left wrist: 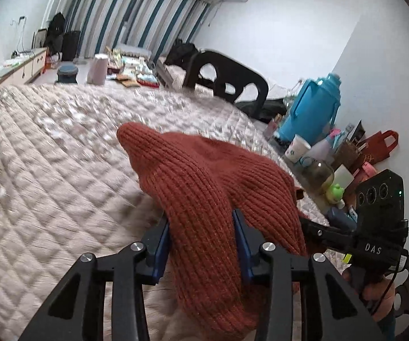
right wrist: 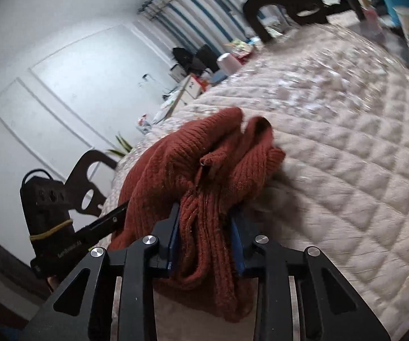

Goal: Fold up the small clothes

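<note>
Rust-red knitted garment [left wrist: 204, 199] bunched and lifted above the quilted bed [left wrist: 48, 156], left hand-held gripper [left wrist: 201, 244] pinching one thick fold, right hand-held gripper [right wrist: 204, 238] pinching another bunched fold, blue thermos [left wrist: 309, 108] beyond the bed's right edge

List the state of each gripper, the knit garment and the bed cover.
Left gripper: shut on the rust knit garment.
Right gripper: shut on the same garment, bunched between its pads.
Rust knit garment: held by both grippers, crumpled, not yet folded.
Quilted bed cover: spread flat beneath.
</note>
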### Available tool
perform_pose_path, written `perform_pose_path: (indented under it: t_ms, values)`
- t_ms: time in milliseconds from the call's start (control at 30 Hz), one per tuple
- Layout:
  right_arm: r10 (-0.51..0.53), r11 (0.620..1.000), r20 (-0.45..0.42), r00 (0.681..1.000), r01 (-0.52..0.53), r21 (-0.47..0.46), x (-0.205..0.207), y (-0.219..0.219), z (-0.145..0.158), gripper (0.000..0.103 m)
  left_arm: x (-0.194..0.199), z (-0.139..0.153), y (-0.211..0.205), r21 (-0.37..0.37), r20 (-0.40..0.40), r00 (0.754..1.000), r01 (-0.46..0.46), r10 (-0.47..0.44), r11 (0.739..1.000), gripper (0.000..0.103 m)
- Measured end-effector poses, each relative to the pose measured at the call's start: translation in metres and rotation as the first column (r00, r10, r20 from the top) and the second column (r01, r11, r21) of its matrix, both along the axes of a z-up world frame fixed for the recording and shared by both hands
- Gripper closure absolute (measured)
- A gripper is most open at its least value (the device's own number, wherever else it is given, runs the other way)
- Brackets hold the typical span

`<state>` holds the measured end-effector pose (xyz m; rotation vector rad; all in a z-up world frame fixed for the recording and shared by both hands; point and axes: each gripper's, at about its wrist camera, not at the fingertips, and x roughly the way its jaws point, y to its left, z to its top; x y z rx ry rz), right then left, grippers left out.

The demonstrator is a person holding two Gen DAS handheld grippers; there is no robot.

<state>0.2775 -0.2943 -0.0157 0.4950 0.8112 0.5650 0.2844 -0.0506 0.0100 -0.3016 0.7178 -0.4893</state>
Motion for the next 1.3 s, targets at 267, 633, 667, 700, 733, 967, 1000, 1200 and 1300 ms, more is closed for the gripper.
perform_pose_path:
  t_ms: [267,633,667,700,733,967,1000,1200,1300]
  values:
    - [0.091,0.995,0.071,0.993,-0.094,0.036,0.002,0.068,0.021,0.072,-0.013,0.029,0.076,0.01,0.087,0.994,-0.072,0.071,0.997,0.06]
    - [0.213,0.977,0.057,0.975,-0.214,0.002,0.024,0.174,-0.004,0.072,-0.014,-0.003,0.174,0.027,0.045,0.981,-0.189,0.188,0.982,0.06]
    - [0.217,0.976,0.039,0.975,-0.217,-0.015,0.024,0.179,-0.012,0.072,-0.012,-0.012,0.178,0.036,0.023,0.982,-0.187,0.187,0.982,0.06]
    - [0.217,0.975,0.013,0.976,-0.217,-0.042,0.024,0.182,-0.021,0.071,-0.011,-0.021,0.179,0.054,0.0,0.982,-0.189,0.19,0.98,0.06]
    - [0.215,0.974,-0.012,0.976,-0.216,-0.068,0.024,0.183,-0.028,0.069,-0.01,-0.03,0.181,0.073,-0.023,0.98,-0.193,0.195,0.978,0.059]
    - [0.174,0.964,0.03,0.984,-0.164,-0.21,-0.003,0.165,-0.02,0.066,-0.036,-0.026,0.192,0.104,0.031,0.977,-0.215,0.213,0.971,0.055]
    - [0.156,0.962,0.066,0.986,-0.136,-0.236,-0.007,0.163,-0.01,0.066,-0.04,-0.021,0.19,0.122,0.05,0.973,-0.228,0.223,0.966,0.055]
    - [0.17,0.942,0.216,0.962,-0.094,-0.323,-0.012,0.191,0.028,0.071,-0.049,0.005,0.17,0.154,0.142,0.966,-0.237,0.216,0.959,0.055]
    - [0.223,0.924,0.222,0.949,-0.133,-0.359,-0.001,0.219,0.026,0.081,-0.045,-0.001,0.164,0.172,0.126,0.968,-0.236,0.216,0.956,0.055]
